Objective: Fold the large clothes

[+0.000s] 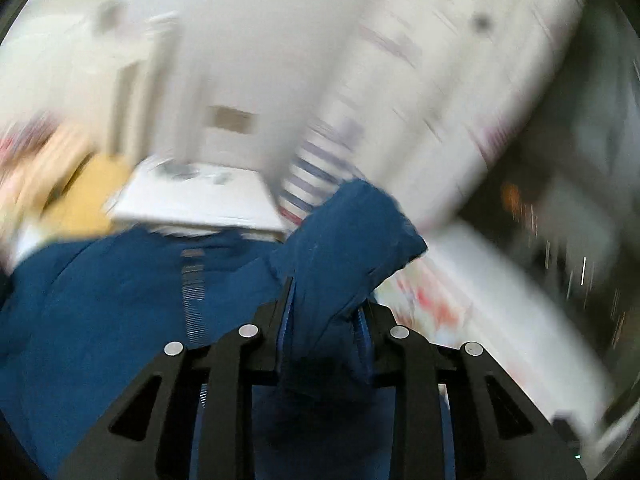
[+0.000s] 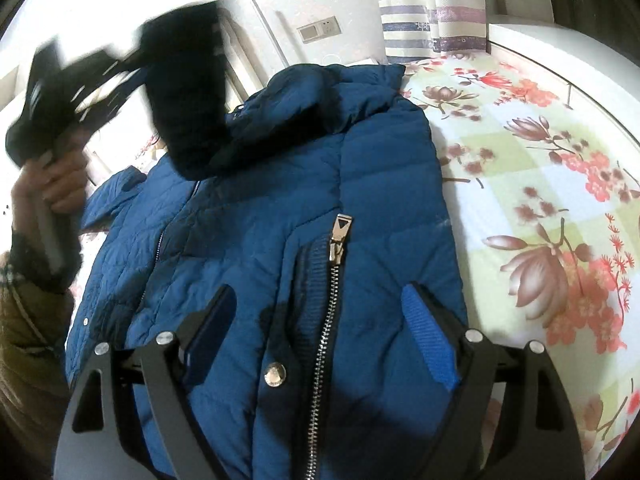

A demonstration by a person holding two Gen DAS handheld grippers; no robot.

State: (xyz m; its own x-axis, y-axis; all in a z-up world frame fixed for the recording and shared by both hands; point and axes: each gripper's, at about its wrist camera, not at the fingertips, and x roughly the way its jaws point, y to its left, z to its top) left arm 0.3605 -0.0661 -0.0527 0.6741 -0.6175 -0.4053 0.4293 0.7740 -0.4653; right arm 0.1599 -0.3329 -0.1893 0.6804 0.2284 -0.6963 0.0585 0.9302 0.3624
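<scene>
**Padded jacket: soft, bulky, slick shell**

Blue quilted jacket (image 2: 280, 216) spread front-up on floral bed (image 2: 540, 184), zip (image 2: 324, 332) partly closed, black fur-trimmed hood (image 2: 188, 92) lifted at far end

Left gripper (image 1: 326, 312): jaws closed down on a fold of blue fabric, raised off bed; view heavily blurred

Right gripper (image 2: 320, 320): jaws spread wide, nothing held, low over front panel near zip

Likely light but puffy, springs back, shell probably slippery. Best pinched at seams, hem or zip edge, not mid-panel. Thick bunches may slip out
</scene>
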